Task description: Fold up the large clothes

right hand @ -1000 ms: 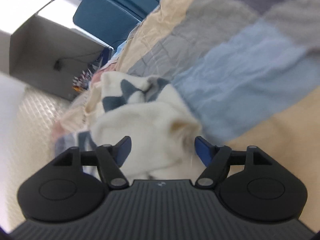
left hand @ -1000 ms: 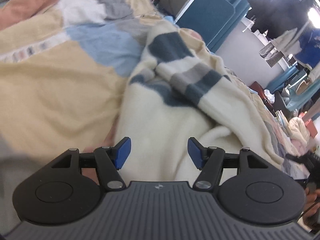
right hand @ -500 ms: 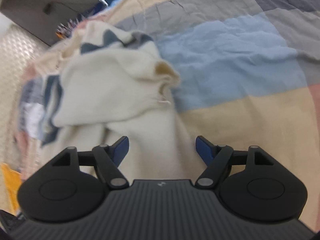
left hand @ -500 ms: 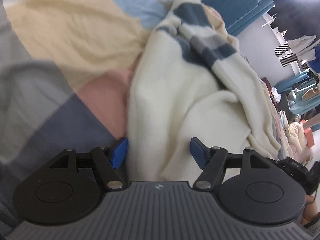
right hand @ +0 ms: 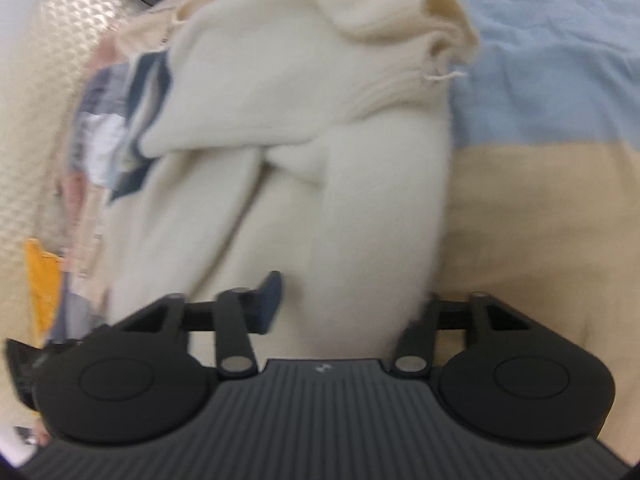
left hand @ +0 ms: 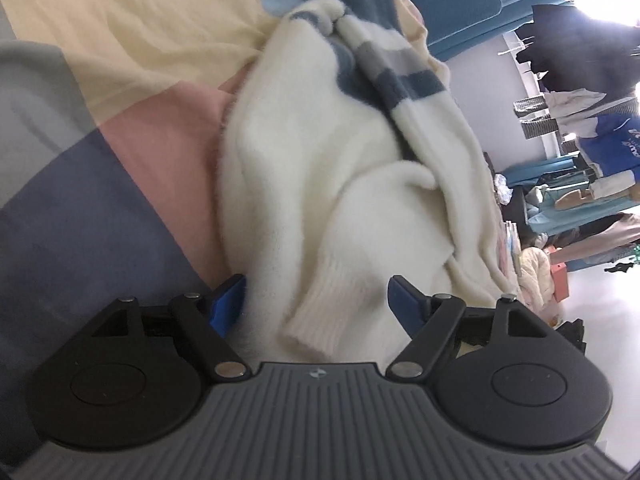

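A cream knit sweater (left hand: 320,168) with blue and grey stripes lies crumpled on a patchwork bedspread (left hand: 120,52). My left gripper (left hand: 316,300) is open, its blue fingers on either side of a ribbed cuff (left hand: 320,320) of the sweater. In the right wrist view the sweater (right hand: 300,140) fills the middle. My right gripper (right hand: 348,300) is open around a thick fold of it; the right fingertip is hidden under the cloth.
The bedspread (right hand: 540,200) has blue, beige, pink and grey patches. A blue chair (left hand: 452,4) stands beyond the bed. Hanging clothes (left hand: 580,32) and room clutter are at the far right. An orange object (right hand: 40,280) lies at the left.
Both grippers have moved down and in toward the sweater. The left now straddles the cuff; the right now has cloth between its fingers.
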Motion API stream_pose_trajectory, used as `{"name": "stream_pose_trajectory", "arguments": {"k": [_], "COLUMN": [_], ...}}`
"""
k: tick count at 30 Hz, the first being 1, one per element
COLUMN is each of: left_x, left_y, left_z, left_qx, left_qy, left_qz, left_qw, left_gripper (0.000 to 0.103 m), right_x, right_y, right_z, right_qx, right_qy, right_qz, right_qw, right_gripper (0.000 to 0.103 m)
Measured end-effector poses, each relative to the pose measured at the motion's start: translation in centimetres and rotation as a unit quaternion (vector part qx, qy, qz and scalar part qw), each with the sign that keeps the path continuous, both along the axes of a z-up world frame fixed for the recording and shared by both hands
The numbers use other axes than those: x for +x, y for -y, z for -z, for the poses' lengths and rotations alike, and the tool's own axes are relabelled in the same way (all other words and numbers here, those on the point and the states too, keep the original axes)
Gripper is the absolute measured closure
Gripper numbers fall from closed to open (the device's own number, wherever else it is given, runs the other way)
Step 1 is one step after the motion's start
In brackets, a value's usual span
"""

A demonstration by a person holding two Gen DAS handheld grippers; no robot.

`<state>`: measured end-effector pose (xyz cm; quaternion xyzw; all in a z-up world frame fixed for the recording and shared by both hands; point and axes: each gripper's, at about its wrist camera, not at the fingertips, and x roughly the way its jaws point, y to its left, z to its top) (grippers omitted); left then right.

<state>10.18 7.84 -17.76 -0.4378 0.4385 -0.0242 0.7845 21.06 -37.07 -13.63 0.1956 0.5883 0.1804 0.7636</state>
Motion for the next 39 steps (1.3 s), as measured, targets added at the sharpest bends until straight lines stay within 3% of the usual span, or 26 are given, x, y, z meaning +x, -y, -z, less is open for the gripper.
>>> {"name": "stream_pose_trajectory", "arguments": {"k": [2, 4, 7, 12, 17, 20, 25, 31, 36, 39], "left_x": [0.1, 0.2, -0.1, -1.2, -3.5, -5.5, -9.2, -15.7, -21.9, -23.1], "left_y": [-0.1, 0.0, -0.4, -1.4, -2.4, -3.5, -5.2, -5.4, -5.0, -4.8], "left_z": [0.0, 0.0, -0.3, -2.9, -5.9, -7.9, -12.1, -17.6, -19.1, -19.1], "left_qx": [0.002, 0.014, 0.004, -0.026, -0.054, -0.074, -0.096, -0.096, -0.129, -0.124], "left_qy": [-0.001, -0.002, 0.019, 0.055, 0.099, 0.126, 0.174, 0.246, 0.305, 0.304], "left_qz": [-0.004, -0.004, -0.018, -0.043, -0.061, -0.072, -0.078, -0.070, -0.087, -0.087], "left_qw": [1.0000, 0.9999, 0.9997, 0.9973, 0.9918, 0.9866, 0.9769, 0.9620, 0.9397, 0.9407], "left_gripper": [0.040, 0.072, 0.085, 0.088, 0.089, 0.089, 0.089, 0.089, 0.089, 0.089], "right_x": [-0.3, -0.8, -1.5, -2.9, -5.0, -6.1, -8.9, -14.2, -19.0, -20.2], "right_y": [0.3, 0.3, 1.1, 3.3, 3.6, 3.6, 3.8, 4.9, 6.0, 6.8], "right_z": [-0.4, -1.1, -2.6, -5.0, -8.0, -9.8, -12.8, -17.1, -19.7, -19.7], "right_qx": [0.002, 0.003, 0.043, 0.158, 0.254, 0.289, 0.326, 0.360, 0.369, 0.362], "right_qy": [0.005, 0.024, 0.069, 0.118, 0.168, 0.189, 0.218, 0.269, 0.298, 0.297], "right_qz": [0.009, 0.009, 0.024, 0.085, 0.080, 0.073, 0.055, 0.017, 0.001, 0.016], "right_qw": [1.000, 1.000, 0.996, 0.977, 0.949, 0.936, 0.918, 0.893, 0.881, 0.884], "right_gripper": [0.080, 0.083, 0.087, 0.088, 0.088, 0.088, 0.088, 0.088, 0.088, 0.088]}}
